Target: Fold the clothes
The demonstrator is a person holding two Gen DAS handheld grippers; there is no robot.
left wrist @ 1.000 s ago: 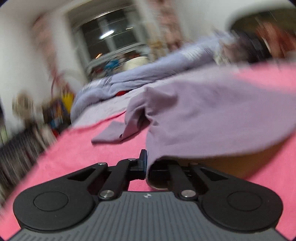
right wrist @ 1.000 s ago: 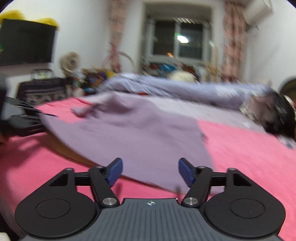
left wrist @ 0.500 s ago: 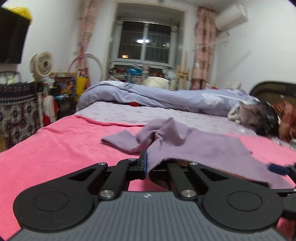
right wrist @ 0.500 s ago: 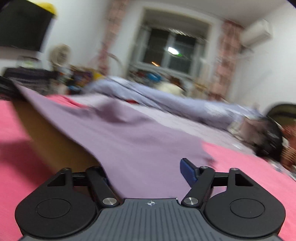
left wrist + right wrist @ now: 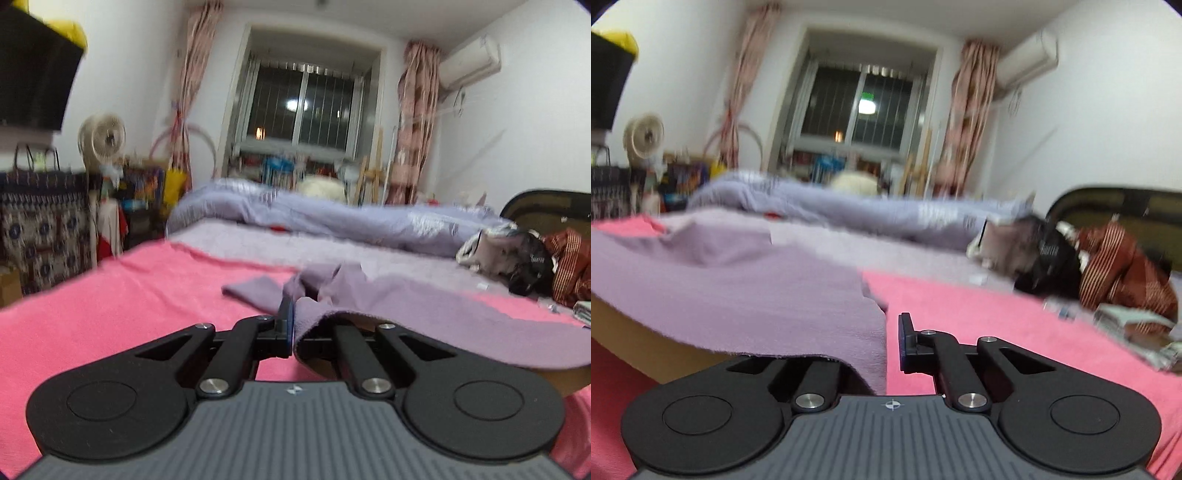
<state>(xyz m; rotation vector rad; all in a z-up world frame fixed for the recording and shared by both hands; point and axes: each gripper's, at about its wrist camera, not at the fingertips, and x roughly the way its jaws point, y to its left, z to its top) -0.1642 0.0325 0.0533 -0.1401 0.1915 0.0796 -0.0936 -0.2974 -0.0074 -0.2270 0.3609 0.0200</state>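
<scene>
A lilac garment [image 5: 424,306] lies spread over the pink blanket [image 5: 122,295], its hem lifted off the bed. My left gripper [image 5: 293,325] is shut on the garment's near left hem corner; cloth drapes over the right finger. A sleeve [image 5: 251,290] lies flat behind it. In the right wrist view my right gripper [image 5: 892,343] is nearly closed on the garment's [image 5: 738,288] right hem corner. Cloth covers its left finger, and a narrow gap shows beside the right fingertip [image 5: 907,339].
A pale purple sheet and rolled duvet [image 5: 351,221] lie across the far bed. A pile of dark and red clothes [image 5: 524,262] sits at the right by the headboard. A fan, shelves and clutter stand at the left wall.
My right gripper has closed from wide open onto the right hem corner. The left gripper kept its hold and both ends of the hem have come up level.
</scene>
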